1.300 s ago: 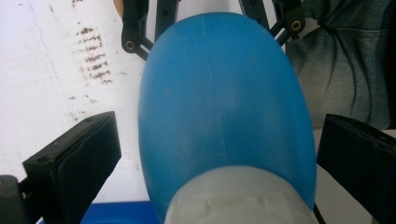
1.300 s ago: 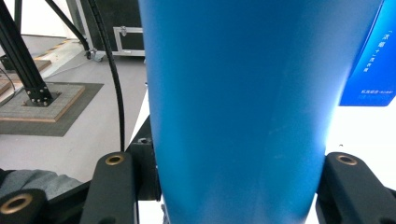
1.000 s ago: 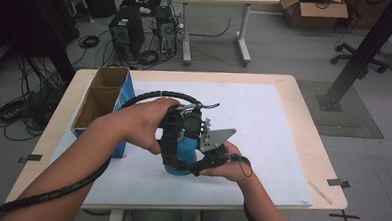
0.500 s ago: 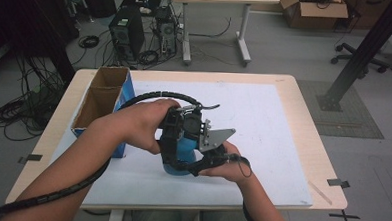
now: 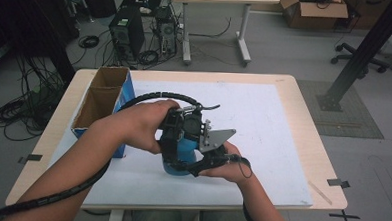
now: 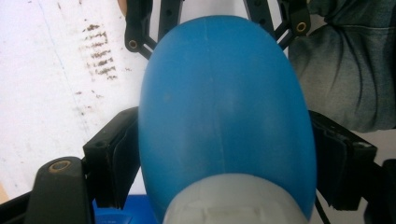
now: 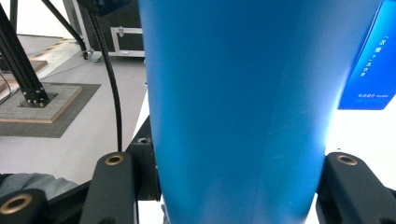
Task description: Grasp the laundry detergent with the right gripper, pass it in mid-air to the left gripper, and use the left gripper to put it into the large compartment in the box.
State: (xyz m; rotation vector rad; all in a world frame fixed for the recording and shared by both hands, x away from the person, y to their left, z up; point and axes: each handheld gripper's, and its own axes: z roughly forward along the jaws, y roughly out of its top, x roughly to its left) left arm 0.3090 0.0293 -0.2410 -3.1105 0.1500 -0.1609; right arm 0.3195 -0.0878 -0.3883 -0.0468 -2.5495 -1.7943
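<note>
I see the white-covered surface with an open cardboard box at its left edge. Near the front, my right gripper clamps the blue bottle; my left gripper has just been closing its jaws onto the bottle's upper end.

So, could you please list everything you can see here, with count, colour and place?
bottle: one, blue with a pale cap, front middle of the mat, between both grippers
cardboard box: one, brown inside, blue outside, table's left
white mat: one, covering the table
table: one, light wood
left gripper: one, black, its jaws have just been closing around the bottle's upper part
right gripper: one, black, clamped on the bottle's body
</note>
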